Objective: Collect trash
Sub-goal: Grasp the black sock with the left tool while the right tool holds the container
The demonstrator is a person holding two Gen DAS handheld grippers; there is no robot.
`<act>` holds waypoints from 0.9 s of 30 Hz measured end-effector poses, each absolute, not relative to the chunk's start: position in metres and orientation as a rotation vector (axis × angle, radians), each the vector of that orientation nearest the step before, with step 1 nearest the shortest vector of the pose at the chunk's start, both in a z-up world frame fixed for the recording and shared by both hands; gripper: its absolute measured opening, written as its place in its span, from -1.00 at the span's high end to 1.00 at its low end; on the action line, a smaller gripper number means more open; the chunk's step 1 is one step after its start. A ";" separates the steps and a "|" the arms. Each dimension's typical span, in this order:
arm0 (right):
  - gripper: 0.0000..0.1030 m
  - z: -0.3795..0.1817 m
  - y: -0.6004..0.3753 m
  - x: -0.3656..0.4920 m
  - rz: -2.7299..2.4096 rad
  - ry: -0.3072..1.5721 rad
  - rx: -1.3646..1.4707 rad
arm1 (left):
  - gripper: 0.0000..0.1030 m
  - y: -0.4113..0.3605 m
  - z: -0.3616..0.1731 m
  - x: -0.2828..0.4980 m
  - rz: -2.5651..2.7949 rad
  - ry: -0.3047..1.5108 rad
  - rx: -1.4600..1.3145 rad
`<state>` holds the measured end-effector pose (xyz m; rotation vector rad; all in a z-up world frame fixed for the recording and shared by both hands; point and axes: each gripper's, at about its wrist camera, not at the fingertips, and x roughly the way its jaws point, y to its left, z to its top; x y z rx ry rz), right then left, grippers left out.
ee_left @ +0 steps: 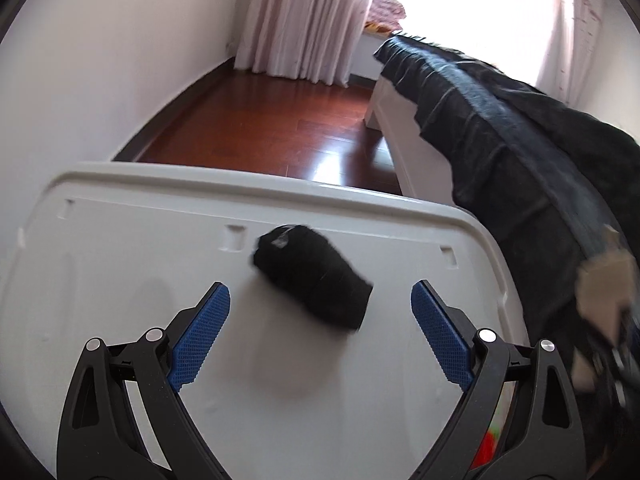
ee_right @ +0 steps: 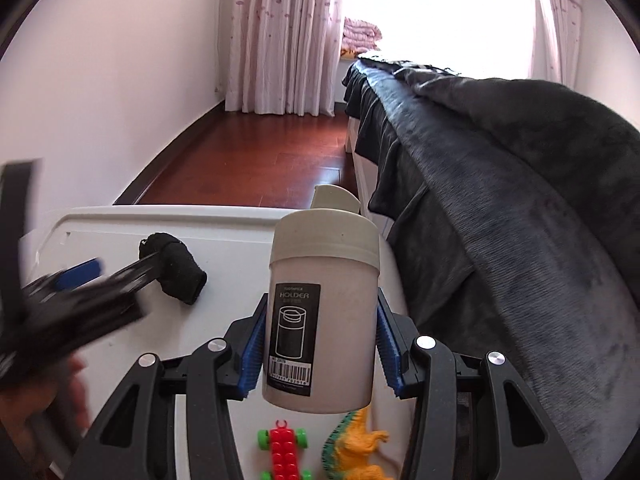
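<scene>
- Where the right wrist view fills its right half, a dark grey plush blanket (ee_right: 520, 208) drapes over a white bed frame (ee_left: 390, 120); it runs along the right edge of the left wrist view too.
- A red-brown wooden floor (ee_right: 256, 160) spreads across the upper centre, ending at pale pink patterned curtains (ee_right: 276, 36) beside a bright window.
- A white plastic storage-box lid (ee_left: 140, 248) takes up the lower left of both views and bears everything below.
- The right gripper (ee_right: 320, 344), bottom centre of its own view, is clamped on a cream cylindrical toothpick-holder jar with a flip cap and a black label (ee_right: 324, 312); the blue pads press both sides, and the jar stands upright.
- The left gripper (ee_left: 320, 312) has its blue-padded fingers spread wide, touching nothing; it appears blurred at the left edge of the right wrist view.
- A rolled black sock-like bundle of fabric (ee_left: 312, 276) lies on the lid, just ahead of and between the left fingertips.
- A yellow and green plastic toy dinosaur (ee_right: 356, 448) lies at the bottom, below the jar.
- A red block toy car with green wheels (ee_right: 284, 452) sits just left of the dinosaur.
</scene>
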<state>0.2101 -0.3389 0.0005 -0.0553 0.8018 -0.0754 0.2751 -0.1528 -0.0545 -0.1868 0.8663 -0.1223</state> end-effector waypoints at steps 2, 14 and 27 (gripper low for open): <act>0.07 0.001 -0.340 0.204 -0.064 0.791 -0.038 | -0.74 -0.162 -0.066 0.290 -0.090 0.878 -0.172; 0.07 -0.007 -0.328 0.197 -0.010 0.776 -0.036 | 0.03 -0.159 -0.103 0.330 -0.043 0.931 -0.110; 0.07 0.008 -0.312 0.179 0.002 0.760 -0.049 | 0.07 -0.097 -0.059 0.231 -0.100 0.844 -0.035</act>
